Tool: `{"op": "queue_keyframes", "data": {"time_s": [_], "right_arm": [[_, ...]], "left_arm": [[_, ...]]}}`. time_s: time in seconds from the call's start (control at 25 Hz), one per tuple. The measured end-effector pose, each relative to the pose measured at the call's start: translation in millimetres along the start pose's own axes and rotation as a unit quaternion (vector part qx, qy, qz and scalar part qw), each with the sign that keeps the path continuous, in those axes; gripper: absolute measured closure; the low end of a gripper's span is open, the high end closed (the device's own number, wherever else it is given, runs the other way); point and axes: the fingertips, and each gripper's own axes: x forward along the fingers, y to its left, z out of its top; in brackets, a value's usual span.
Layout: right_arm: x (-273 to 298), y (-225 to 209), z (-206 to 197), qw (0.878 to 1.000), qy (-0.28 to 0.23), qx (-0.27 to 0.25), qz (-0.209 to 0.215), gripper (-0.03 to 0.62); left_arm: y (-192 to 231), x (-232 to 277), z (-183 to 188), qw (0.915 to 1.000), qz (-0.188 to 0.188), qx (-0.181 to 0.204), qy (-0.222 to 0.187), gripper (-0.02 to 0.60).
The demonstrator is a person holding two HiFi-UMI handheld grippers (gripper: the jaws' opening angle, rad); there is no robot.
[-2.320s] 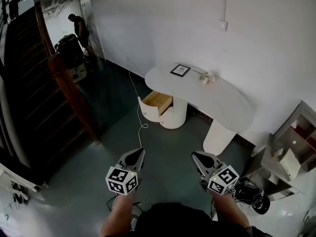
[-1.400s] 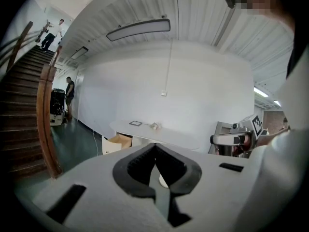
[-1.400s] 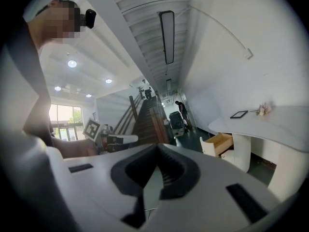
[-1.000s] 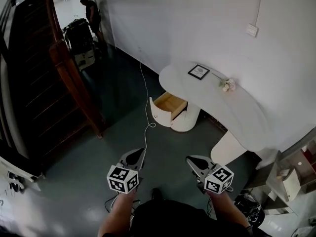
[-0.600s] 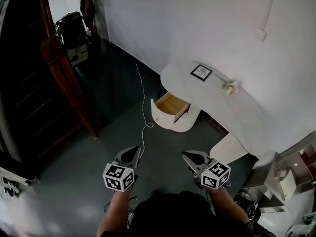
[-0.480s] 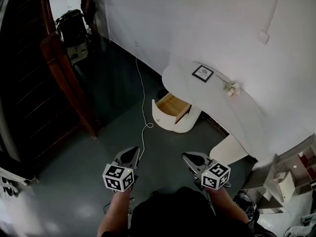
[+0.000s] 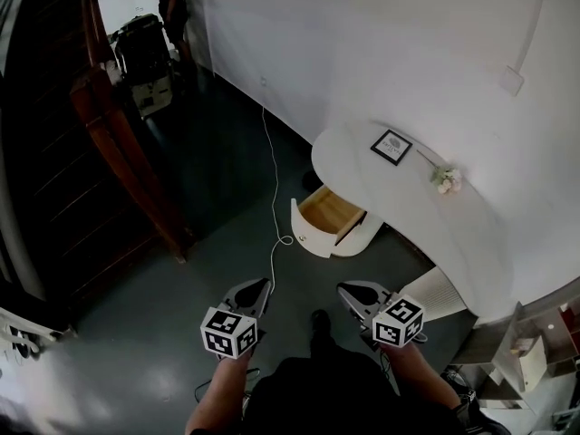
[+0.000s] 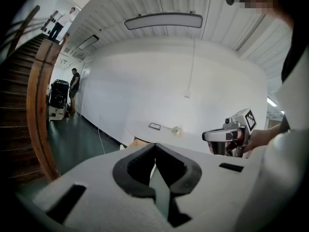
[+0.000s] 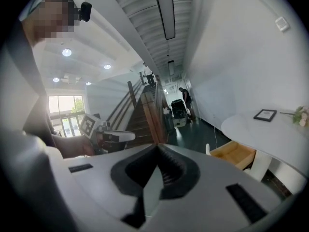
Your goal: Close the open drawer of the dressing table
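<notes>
Our left tool [image 7: 261, 285] and right tool [image 7: 345, 289], both closed and empty, open pale wooden drawer [image 7: 332, 214] of white rounded counter [image 7: 408, 214] well ahead of them

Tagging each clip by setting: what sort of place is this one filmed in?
Probably an open hall or showroom, not a bedroom: a wooden staircase rises at left, the dressing table with its open drawer stands against a bare white wall, and the floor is dark green.
</notes>
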Motion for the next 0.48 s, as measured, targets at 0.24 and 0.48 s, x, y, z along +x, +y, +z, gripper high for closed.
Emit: {"op": "queue_keyframes", "data": {"time_s": [0.24,0.48], "right_arm": [[52,-73,27,0.999,0.013,0.001,0.031,0.588],[78,-144,58,0.998,0.018,-0.01,0.066,0.588]], "left_arm": [[37,55,14,0.9988,0.035,-0.031,0.018,0.58],[48,137,61,0.9984,0.038,-0.039,0.009,0.58]]}}
